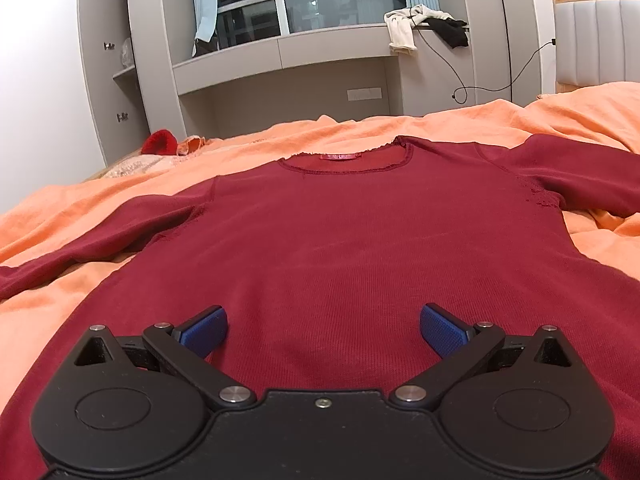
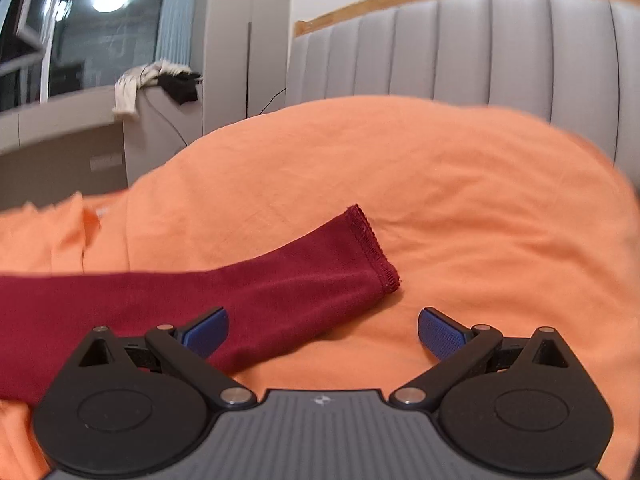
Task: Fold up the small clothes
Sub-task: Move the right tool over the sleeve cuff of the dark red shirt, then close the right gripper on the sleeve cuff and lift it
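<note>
While the dark red long-sleeved shirt (image 1: 340, 248) lies spread flat on the orange bedsheet (image 1: 100, 208), we hold our left tongs (image 1: 323, 326) released above its lower body. Our right tongs (image 2: 323, 326), also released and grasping nothing, hover near the shirt's sleeve cuff (image 2: 372, 248).

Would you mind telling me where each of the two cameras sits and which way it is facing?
Left wrist: sits on the left gripper, low over the red shirt, facing its neckline and the window wall; both blue fingers spread.
Right wrist: sits on the right gripper, facing the headboard across the orange bedspread; open fingers near the sleeve cuff.
Shared: shirt, bedspread, clothes on the ledge.
</note>
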Available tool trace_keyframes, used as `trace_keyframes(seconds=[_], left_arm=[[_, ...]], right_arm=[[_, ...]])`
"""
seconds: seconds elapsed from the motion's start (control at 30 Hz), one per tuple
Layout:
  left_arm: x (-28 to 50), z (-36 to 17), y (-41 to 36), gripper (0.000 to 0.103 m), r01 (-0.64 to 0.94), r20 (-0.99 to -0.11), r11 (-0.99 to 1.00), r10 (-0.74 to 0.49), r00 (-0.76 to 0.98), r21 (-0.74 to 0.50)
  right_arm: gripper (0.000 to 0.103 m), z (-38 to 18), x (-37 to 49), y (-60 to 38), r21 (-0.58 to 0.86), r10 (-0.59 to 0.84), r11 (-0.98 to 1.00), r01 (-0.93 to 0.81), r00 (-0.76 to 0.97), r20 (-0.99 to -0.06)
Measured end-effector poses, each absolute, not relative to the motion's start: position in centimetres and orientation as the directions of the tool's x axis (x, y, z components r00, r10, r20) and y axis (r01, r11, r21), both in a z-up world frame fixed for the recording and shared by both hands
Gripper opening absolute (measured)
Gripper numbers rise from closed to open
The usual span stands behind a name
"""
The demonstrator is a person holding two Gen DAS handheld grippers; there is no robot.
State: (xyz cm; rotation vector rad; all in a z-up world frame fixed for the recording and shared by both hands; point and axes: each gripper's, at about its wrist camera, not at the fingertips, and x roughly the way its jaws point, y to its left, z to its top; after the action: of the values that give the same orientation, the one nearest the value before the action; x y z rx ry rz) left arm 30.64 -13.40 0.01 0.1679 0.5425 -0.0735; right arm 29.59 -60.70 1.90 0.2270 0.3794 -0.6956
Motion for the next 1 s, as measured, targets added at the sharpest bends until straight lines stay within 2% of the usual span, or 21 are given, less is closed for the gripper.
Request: trace_keyframes(seconds=[0.1,0.2,0.3,0.37,0.43,0.47,0.53,0.8,1.0], left_arm=[[31.5,0.8,-12.8,0.103,0.124,-0.537,0.987,-0.051,0.842,0.101],[32.1,2.1,-11.8,0.103,0.096,-0.516,0.993,-0.046,0.855,0.072],[32.4,2.9,-10.6,0.103,0.055,-0.500,0.997,-0.018,0.866,0.060],[32.6,3.0,-10.0,0.103,0.031,-0.511,0.999,-0.004,0.860,0.044],[33.0,3.1,-9.6,0.103,0.018,-0.531,0.999,0.001,0.848,0.031],[33.1,3.2,-9.4,0.103,0.015,-0.538,1.000,0.000,0.843,0.024],[33.4,3.5,-9.1,0.103,0.010,-0.551,1.000,-0.004,0.834,0.008],[33.7,4.8,-7.7,0.103,0.016,-0.551,0.997,-0.052,0.833,-0.071],[34.1,5.8,-5.8,0.103,-0.019,-0.533,0.994,-0.043,0.845,-0.110]], right_arm=[[0.101,1.7,29.4,-61.7,0.160,-0.552,0.742,0.651,0.728,-0.406],[0.086,1.7,29.5,-61.7,0.175,-0.549,0.744,0.645,0.739,-0.391],[0.065,1.4,30.2,-61.1,0.155,-0.545,0.753,0.639,0.738,-0.397],[0.040,1.4,30.6,-60.8,0.149,-0.539,0.761,0.632,0.742,-0.398],[0.023,1.5,30.9,-60.3,0.146,-0.529,0.770,0.621,0.749,-0.398],[0.017,1.6,31.0,-60.1,0.145,-0.522,0.778,0.612,0.756,-0.395],[0.010,1.9,31.1,-59.7,0.140,-0.512,0.793,0.593,0.772,-0.377],[0.006,6.0,32.3,-57.2,0.126,-0.442,0.855,0.504,0.833,-0.333],[0.006,11.3,34.4,-51.2,0.074,-0.306,0.940,0.333,0.920,-0.246]])
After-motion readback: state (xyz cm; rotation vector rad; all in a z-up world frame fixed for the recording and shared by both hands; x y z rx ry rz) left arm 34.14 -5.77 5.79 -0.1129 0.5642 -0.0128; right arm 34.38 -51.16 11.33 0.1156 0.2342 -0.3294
